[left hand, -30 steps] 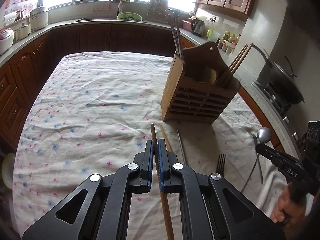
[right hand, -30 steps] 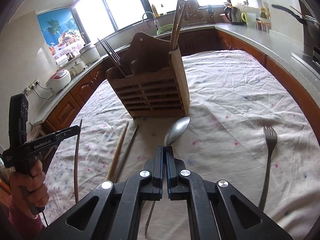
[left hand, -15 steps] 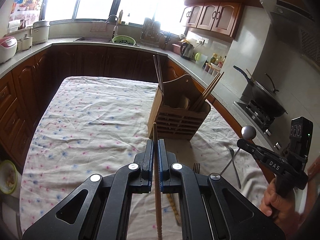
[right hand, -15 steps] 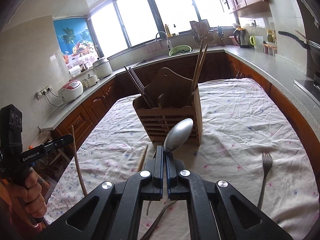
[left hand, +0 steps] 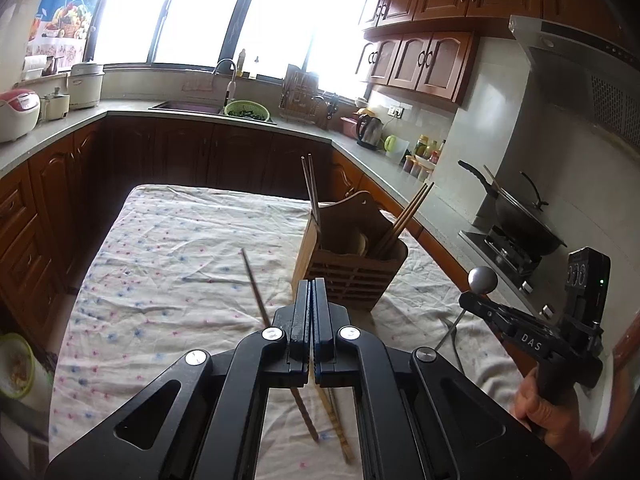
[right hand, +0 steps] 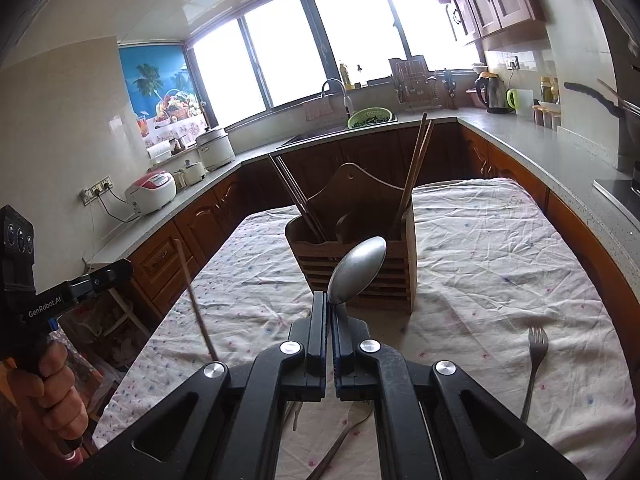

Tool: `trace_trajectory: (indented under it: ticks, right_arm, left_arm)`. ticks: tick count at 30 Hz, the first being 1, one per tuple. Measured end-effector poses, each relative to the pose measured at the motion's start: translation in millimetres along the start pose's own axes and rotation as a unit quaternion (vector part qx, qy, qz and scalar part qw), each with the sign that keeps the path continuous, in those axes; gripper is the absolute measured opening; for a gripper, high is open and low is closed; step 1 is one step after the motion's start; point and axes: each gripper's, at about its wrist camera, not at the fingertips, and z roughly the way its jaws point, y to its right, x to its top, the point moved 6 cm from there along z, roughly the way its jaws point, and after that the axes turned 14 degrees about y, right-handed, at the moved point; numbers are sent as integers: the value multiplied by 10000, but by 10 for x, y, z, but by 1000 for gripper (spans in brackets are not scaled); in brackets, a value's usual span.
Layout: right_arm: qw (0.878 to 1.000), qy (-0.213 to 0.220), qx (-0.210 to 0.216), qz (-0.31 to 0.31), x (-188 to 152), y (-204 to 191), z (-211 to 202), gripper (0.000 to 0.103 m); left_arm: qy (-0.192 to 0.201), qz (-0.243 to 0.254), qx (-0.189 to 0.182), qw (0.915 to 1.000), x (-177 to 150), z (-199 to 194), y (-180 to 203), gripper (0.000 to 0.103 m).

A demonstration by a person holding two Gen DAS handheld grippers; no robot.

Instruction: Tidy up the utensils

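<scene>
While both wrist views face the same wooden utensil holder (left hand: 352,264) on the cloth-covered tabletop (left hand: 180,280), each records details the other lacks.

Left wrist view: the left gripper (left hand: 311,312) has its fingers clenched on a wooden chopstick (left hand: 252,276), which passes between them at a slant, tip raised toward the holder and lower end showing beneath the frame. A second chopstick (left hand: 336,428) lies flat on the cloth below the gripper. At the right edge, the right gripper (left hand: 478,304) appears from the side, held by a hand (left hand: 548,412), with the round bowl of a metal spoon (left hand: 483,280) standing above its tips. A stove with a wok is visible only here.

Right wrist view: the right gripper (right hand: 331,320) has its fingers clamped on the neck of the spoon (right hand: 358,264), bowl up and tilted right, in front of the holder's (right hand: 360,240) slatted face and clear of it. Only this view shows a fork (right hand: 534,368) lying on the cloth (right hand: 500,260) to the right, well apart from the holder. The left gripper (right hand: 120,274) enters at the left edge with the chopstick (right hand: 196,304) hanging aslant from its tips, off the tabletop.

Both views show dark chopsticks in the holder's left compartment and brown ones in the right.
</scene>
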Motion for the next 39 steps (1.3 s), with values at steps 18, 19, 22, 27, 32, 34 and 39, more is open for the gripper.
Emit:
trace_trajectory:
  ticks: [18, 19, 22, 27, 32, 34, 39]
  right_arm:
    - [9998, -52, 26, 214, -7, 197, 114, 2]
    - [9997, -68, 20, 234, -11, 222, 128, 2]
    - [9995, -113, -1, 302, -27, 289, 166, 2]
    - [9991, -143, -21, 393, -44, 370, 200, 2]
    - [9990, -134, -24, 431, -40, 386, 197, 2]
    - [9990, -116, -24, 437, -34, 385, 185, 2]
    - [9989, -64, -5, 454, -19, 360, 141, 2]
  left_arm:
    - [-1721, -118, 1070, 9792, -887, 1619, -678, 43]
    - [-1811, -91, 1102, 9772, -931, 1735, -697, 43]
    - [-2065, 42, 1238, 9706, -1060, 2011, -743, 40]
    - [-2237, 533, 1410, 9629, -1215, 2235, -736, 25]
    - [-2172, 530, 1265, 9664, -1214, 2183, -709, 5]
    - [-2045, 456, 1153, 9710, -1168, 2073, -685, 5]
    - [-1637, 144, 762, 9835, -924, 1696, -519, 4]
